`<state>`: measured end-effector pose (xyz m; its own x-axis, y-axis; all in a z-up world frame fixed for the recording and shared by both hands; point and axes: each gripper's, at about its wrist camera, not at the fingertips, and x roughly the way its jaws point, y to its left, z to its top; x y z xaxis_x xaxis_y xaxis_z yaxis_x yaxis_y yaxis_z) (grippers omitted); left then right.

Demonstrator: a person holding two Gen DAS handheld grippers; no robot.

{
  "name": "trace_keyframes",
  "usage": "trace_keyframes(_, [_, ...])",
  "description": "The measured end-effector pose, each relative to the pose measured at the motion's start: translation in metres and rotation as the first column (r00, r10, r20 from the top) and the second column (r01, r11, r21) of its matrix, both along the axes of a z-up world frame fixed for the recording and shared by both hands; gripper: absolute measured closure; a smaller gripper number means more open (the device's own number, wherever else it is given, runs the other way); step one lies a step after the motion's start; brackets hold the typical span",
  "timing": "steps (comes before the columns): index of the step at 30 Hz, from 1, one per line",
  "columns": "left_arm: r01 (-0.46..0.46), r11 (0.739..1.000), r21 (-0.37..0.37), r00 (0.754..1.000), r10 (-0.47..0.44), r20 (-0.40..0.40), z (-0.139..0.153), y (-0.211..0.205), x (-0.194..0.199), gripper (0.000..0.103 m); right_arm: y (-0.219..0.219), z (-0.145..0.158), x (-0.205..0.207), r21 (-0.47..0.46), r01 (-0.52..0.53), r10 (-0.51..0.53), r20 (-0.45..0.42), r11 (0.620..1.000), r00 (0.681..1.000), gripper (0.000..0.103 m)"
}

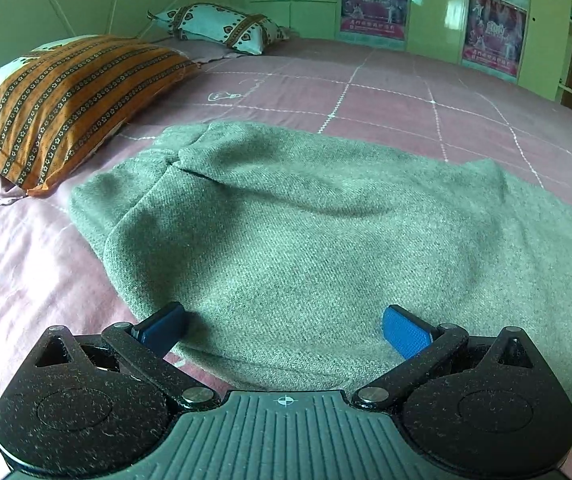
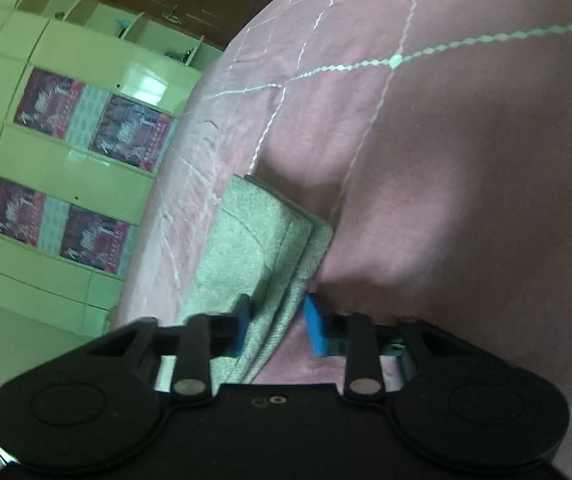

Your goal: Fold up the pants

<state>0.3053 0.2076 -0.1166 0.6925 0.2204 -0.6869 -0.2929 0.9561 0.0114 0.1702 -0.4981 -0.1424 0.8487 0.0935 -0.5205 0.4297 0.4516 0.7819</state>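
Grey-green woollen pants (image 1: pixel 306 220) lie spread flat on the pink bed sheet (image 1: pixel 406 96) and fill the middle of the left wrist view. My left gripper (image 1: pixel 284 328) hovers low over their near rounded edge, blue pads wide apart, with cloth under the gap but not pinched. In the right wrist view a folded, layered end of the pants (image 2: pixel 254 232) runs away from the camera. My right gripper (image 2: pixel 276 326) is shut on the pants there, a blue pad on each side of the cloth's edge. This view is tilted and slightly blurred.
An orange striped pillow (image 1: pixel 70 104) lies at the left of the bed, with a white patterned pillow (image 1: pixel 218 26) behind it by the headboard. A green wardrobe (image 1: pixel 438 8) with posters stands beyond the bed's far side, and it also shows as the wardrobe (image 2: pixel 66 160) on the left.
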Motion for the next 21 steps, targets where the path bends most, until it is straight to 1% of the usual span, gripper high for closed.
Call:
trace_keyframes(1, [0.004,1.000,-0.002,1.000,-0.004,-0.004,0.000,0.001,0.001,0.000,0.001,0.009,0.007,-0.048,-0.016,0.016,-0.013,0.999,1.000,0.103])
trace_keyframes(2, [0.007,1.000,-0.004,1.000,-0.007,-0.007,0.001,0.001,0.001,0.000,0.002,0.021,0.007,-0.092,-0.025,0.026,0.012,0.995,1.000,0.103])
trace_keyframes(4, [0.021,1.000,-0.002,1.000,-0.021,-0.008,0.001,0.001,0.000,0.000,0.007,0.050,0.000,-0.159,-0.026,0.044,0.113,0.987,0.993,0.103])
trace_keyframes(5, [0.025,1.000,-0.001,1.000,-0.025,-0.005,0.000,0.002,-0.001,0.000,0.010,0.059,-0.002,-0.199,-0.026,0.052,0.123,0.980,0.991,0.103])
trace_keyframes(6, [0.026,1.000,-0.001,1.000,-0.026,-0.002,0.000,0.002,-0.002,0.000,0.012,0.059,-0.002,-0.241,-0.025,0.055,0.117,0.970,0.992,0.103])
trace_keyframes(7, [0.026,1.000,0.001,1.000,-0.026,-0.001,-0.001,0.001,-0.002,0.000,0.009,0.048,0.003,-0.246,-0.028,0.045,0.063,0.969,0.997,0.103])
trace_keyframes(8, [0.027,1.000,0.006,1.000,-0.027,-0.001,-0.001,0.000,-0.001,0.000,0.001,0.031,0.009,-0.196,-0.027,0.026,-0.010,0.980,1.000,0.103])
trace_keyframes(9, [0.027,1.000,0.010,1.000,-0.027,-0.002,-0.001,0.000,-0.002,0.000,-0.009,0.010,0.010,-0.110,-0.017,0.011,-0.054,0.994,0.999,0.103])
trace_keyframes(10, [0.026,1.000,0.012,1.000,-0.026,-0.003,-0.001,-0.001,-0.002,0.000,-0.012,0.004,0.006,-0.075,-0.001,-0.001,-0.025,0.997,1.000,0.103])
trace_keyframes(12, [0.004,0.999,0.036,1.000,-0.004,-0.020,0.008,-0.007,-0.001,0.000,-0.008,0.011,0.001,-0.098,-0.003,0.002,-0.007,0.995,1.000,0.103])
trace_keyframes(13, [0.010,0.999,0.037,1.000,-0.010,0.007,0.017,-0.016,-0.003,0.000,-0.006,0.014,0.000,-0.116,-0.011,0.010,-0.008,0.993,1.000,0.102])
trace_keyframes(14, [0.036,0.999,0.022,0.997,-0.037,0.063,0.027,-0.030,-0.007,0.000,-0.006,0.015,0.000,-0.127,-0.021,0.020,-0.012,0.992,1.000,0.102])
trace_keyframes(15, [0.067,0.998,0.014,0.994,-0.068,0.089,0.032,-0.049,-0.008,0.000,-0.007,0.015,-0.001,-0.128,-0.028,0.026,-0.014,0.991,1.000,0.101])
trace_keyframes(16, [0.101,0.995,0.005,0.991,-0.101,0.090,0.035,-0.069,-0.006,0.000,-0.009,0.012,-0.002,-0.118,-0.032,0.031,-0.011,0.992,0.999,0.101])
trace_keyframes(18, [0.177,0.984,-0.030,0.981,-0.174,0.084,0.033,-0.122,-0.001,0.000,-0.010,0.010,-0.006,-0.114,-0.029,0.030,0.004,0.993,1.000,0.101])
trace_keyframes(19, [0.214,0.976,-0.034,0.974,-0.210,0.083,0.029,-0.150,0.001,0.000,-0.009,0.009,-0.008,-0.116,-0.025,0.027,0.016,0.993,1.000,0.100])
trace_keyframes(21, [0.264,0.964,-0.029,0.963,-0.262,0.057,0.022,-0.209,0.005,0.000,-0.004,0.008,-0.016,-0.130,-0.024,0.029,0.036,0.991,0.999,0.096])
